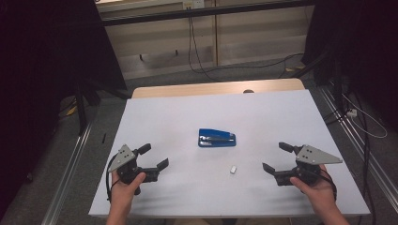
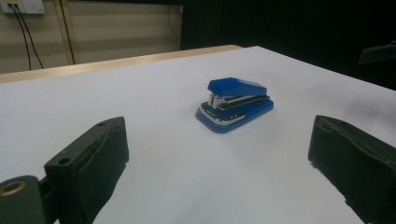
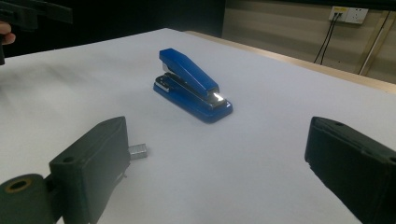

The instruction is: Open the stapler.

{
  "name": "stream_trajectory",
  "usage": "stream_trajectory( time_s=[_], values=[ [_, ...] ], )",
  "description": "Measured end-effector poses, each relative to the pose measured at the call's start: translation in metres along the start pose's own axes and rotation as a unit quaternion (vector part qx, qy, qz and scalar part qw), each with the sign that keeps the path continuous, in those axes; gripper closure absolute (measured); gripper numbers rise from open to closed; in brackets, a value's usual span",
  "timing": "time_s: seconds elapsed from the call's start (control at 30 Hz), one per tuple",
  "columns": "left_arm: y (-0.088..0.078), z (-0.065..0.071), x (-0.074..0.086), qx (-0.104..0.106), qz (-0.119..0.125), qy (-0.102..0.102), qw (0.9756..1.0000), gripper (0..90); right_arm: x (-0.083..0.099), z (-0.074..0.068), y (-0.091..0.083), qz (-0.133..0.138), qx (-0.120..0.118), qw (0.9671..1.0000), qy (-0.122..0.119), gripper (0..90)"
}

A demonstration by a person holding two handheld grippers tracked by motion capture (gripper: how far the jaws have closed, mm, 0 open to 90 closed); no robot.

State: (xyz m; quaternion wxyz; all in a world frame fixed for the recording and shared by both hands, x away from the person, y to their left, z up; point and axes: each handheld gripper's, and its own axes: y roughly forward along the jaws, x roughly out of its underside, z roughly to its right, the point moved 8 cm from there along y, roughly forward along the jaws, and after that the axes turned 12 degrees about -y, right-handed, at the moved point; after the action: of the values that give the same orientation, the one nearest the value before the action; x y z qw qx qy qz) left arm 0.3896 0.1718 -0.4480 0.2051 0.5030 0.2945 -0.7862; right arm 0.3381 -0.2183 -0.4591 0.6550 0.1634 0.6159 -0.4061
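Note:
A blue stapler (image 1: 216,138) lies on the white table (image 1: 187,112) near the middle. A small silvery block of staples (image 1: 233,169) rests a little nearer me, right of centre. My left gripper (image 1: 153,156) is held low at the near left, jaws wide apart and empty, pointing toward the stapler (image 2: 235,104). At the near right my right gripper (image 1: 276,157) is also open and empty. In the right gripper view the stapler (image 3: 191,85) lies ahead and the staple block (image 3: 138,150) sits just beside the left jaw.
The table's wooden far edge (image 1: 216,87) ends before a wall with hanging cables (image 1: 192,42). Dark curtains flank both sides. Metal rails (image 1: 70,164) run along the floor left and right of the table.

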Motion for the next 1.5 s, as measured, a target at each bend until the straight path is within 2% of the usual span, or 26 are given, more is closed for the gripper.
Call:
stream_trajectory(
  time_s=[0.33, 0.5, 0.63, 0.7, 0.87, 0.93, 1.03, 1.17, 1.27, 1.3, 1.37, 1.47, 1.5],
  values=[
    [0.006, 0.002, -0.001, 0.006, -0.003, 0.001, 1.0000, 5.2, 0.000, 0.000, 0.002, -0.001, 0.002, 1.0000, 0.002, 6.4],
    [0.011, 0.001, -0.001, 0.002, -0.008, 0.003, 1.0000, 5.0, -0.002, 0.000, 0.012, -0.013, 0.001, 0.9998, -0.012, 7.1],
    [0.017, 0.002, -0.001, 0.005, -0.011, 0.001, 0.9999, 4.6, -0.009, 0.001, 0.020, -0.011, -0.002, 0.9999, -0.012, 8.1],
    [0.021, 0.003, -0.001, 0.006, -0.016, 0.010, 0.9998, 4.0, -0.012, 0.002, 0.024, -0.013, -0.005, 0.9998, -0.011, 8.1],
    [0.036, 0.005, -0.003, 0.010, -0.023, 0.008, 0.9997, 3.2, -0.015, 0.003, 0.038, -0.027, -0.015, 0.9993, -0.023, 8.1],
    [0.046, 0.010, -0.003, 0.018, -0.030, 0.018, 0.9992, 3.2, -0.017, 0.003, 0.046, -0.030, -0.020, 0.9991, -0.025, 8.1],
    [0.054, 0.012, -0.002, 0.020, -0.043, 0.019, 0.9987, 4.3, -0.020, 0.003, 0.056, -0.031, -0.027, 0.9988, -0.024, 8.1],
    [0.074, 0.014, 0.001, 0.021, -0.063, 0.041, 0.9970, 6.3, -0.024, 0.003, 0.068, -0.032, -0.035, 0.9986, -0.023, 8.2],
    [0.082, 0.013, 0.002, 0.023, -0.069, 0.035, 0.9967, 6.7, -0.027, 0.002, 0.077, -0.034, -0.040, 0.9984, -0.022, 8.3],
    [0.090, 0.012, 0.002, 0.020, -0.075, 0.040, 0.9962, 7.2, -0.029, 0.002, 0.079, -0.033, -0.041, 0.9984, -0.022, 8.3],
    [0.094, 0.011, 0.003, 0.019, -0.078, 0.040, 0.9959, 8.0, -0.030, 0.002, 0.082, -0.034, -0.043, 0.9983, -0.022, 8.3],
    [0.105, 0.011, 0.002, 0.026, -0.080, 0.030, 0.9960, 10.4, -0.035, 0.001, 0.093, -0.036, -0.049, 0.9978, -0.027, 8.3],
    [0.112, 0.010, 0.005, 0.022, -0.095, 0.037, 0.9945, 10.4, -0.036, 0.001, 0.095, -0.035, -0.052, 0.9977, -0.026, 8.3]
  ],
)
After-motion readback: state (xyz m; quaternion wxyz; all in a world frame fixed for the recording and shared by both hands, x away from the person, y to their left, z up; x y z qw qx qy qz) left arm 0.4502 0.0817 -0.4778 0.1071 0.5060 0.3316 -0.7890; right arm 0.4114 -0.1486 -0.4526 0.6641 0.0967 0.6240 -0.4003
